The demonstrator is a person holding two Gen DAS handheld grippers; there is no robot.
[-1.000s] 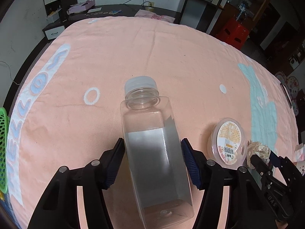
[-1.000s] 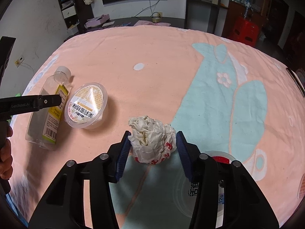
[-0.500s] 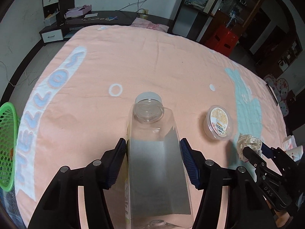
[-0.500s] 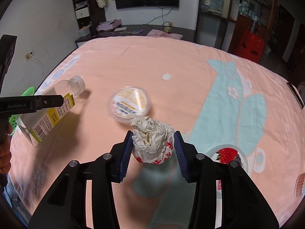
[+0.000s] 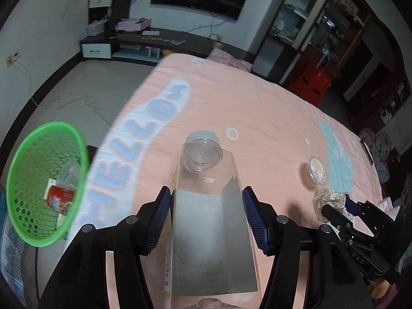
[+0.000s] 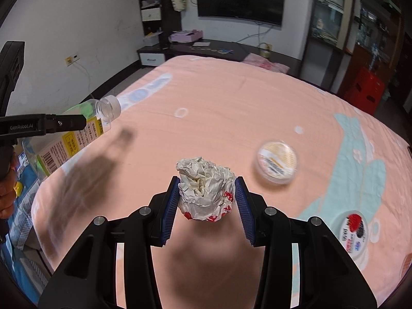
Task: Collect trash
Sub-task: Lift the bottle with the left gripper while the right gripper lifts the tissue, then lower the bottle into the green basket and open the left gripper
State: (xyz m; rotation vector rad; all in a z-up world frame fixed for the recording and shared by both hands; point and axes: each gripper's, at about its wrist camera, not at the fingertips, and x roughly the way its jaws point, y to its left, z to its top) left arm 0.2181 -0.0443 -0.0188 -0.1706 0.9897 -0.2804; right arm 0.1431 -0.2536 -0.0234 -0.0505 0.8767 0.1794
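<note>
**Two pieces held, basket at 9 o'clock**

My left claw clamps the empty bottle; my right claw pinches the crumpled wrapper. Both are held clear of the bed for carrying to the green basket, which probably already holds trash. One lidded cup lies at 2 o'clock, uncollected.

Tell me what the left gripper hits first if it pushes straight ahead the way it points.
Probably the pink blanket: the left gripper, shut on the plastic bottle, aims across the bed. Depth is unclear.
</note>
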